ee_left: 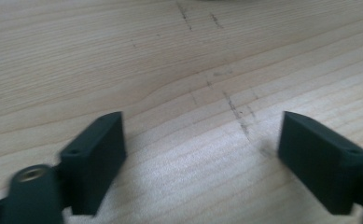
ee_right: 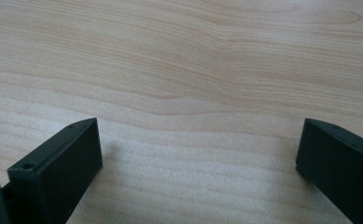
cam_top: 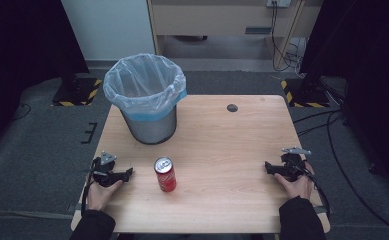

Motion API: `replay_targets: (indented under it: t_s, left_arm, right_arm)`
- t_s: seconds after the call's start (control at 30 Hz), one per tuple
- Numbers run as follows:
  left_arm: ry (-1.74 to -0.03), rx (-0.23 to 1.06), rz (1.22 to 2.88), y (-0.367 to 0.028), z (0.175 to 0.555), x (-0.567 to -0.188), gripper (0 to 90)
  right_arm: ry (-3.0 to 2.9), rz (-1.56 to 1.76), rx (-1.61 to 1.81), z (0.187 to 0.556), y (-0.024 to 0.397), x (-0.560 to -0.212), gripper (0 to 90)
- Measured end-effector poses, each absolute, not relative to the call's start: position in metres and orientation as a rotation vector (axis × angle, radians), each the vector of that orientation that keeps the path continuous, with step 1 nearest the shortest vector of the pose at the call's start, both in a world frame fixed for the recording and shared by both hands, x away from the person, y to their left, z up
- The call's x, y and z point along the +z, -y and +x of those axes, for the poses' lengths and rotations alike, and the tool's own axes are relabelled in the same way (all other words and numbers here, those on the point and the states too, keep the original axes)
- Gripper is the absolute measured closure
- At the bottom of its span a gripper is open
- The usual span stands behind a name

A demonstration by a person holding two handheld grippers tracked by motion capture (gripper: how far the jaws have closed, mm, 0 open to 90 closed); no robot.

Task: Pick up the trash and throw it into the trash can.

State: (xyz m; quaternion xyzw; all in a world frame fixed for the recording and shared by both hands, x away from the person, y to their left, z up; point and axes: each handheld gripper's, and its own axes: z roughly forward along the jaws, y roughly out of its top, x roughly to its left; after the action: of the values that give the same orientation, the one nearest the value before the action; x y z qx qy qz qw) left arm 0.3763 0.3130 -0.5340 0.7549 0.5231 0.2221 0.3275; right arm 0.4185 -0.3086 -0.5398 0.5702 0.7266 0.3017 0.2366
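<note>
Near the front edge of the wooden table point(cam_top: 217, 130) a red soda can point(cam_top: 165, 174) stands upright, its long axis vertical and its silver top facing up. It sits just to the right of the left gripper point(cam_top: 127, 173), which rests low on the wood with its jaws pointing across the table toward the can. The right gripper point(cam_top: 268, 166) lies well apart on the far side of the can, also pointing inward, so the left hand point(cam_top: 102, 192) is clearly the nearer one, and I'd judge the pickup falls to it. Beyond the can, toward the table's back left, stands a metal bin lined with a clear plastic bag point(cam_top: 145, 85), probably where the can is headed.

Both hands lie low at the table's front corners, sleeves coming in from the near edge, palms cupping the tools from behind. From the left gripper view its jaws stand spread with bare wood grain between them, nothing held. The right gripper view shows the same: jaws wide apart over empty tabletop. Reaching the can would take a short sideways slide, jaws kept level to straddle its body.
</note>
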Motion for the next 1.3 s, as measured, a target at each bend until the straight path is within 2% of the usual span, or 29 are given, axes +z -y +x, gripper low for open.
replay_targets:
  t_s: [0.13,0.47,0.87,1.3]
  left_arm:
    - [-1.373,0.608,1.912,-0.317,0.368,-0.526,23.1]
    - [-1.351,0.673,1.779,-0.329,0.351,-0.506,22.9]
    - [-1.213,0.698,1.752,-0.316,0.339,-0.482,21.4]
    - [-1.051,0.622,1.715,-0.301,0.323,-0.462,19.5]
  right_arm:
    - [-1.994,1.561,0.833,0.414,0.311,-0.54,0.9]
    - [-1.983,1.578,0.829,0.409,0.313,-0.54,0.6]
    - [-1.982,1.574,0.827,0.408,0.313,-0.54,0.5]
    - [-1.985,1.572,0.826,0.408,0.313,-0.54,0.5]
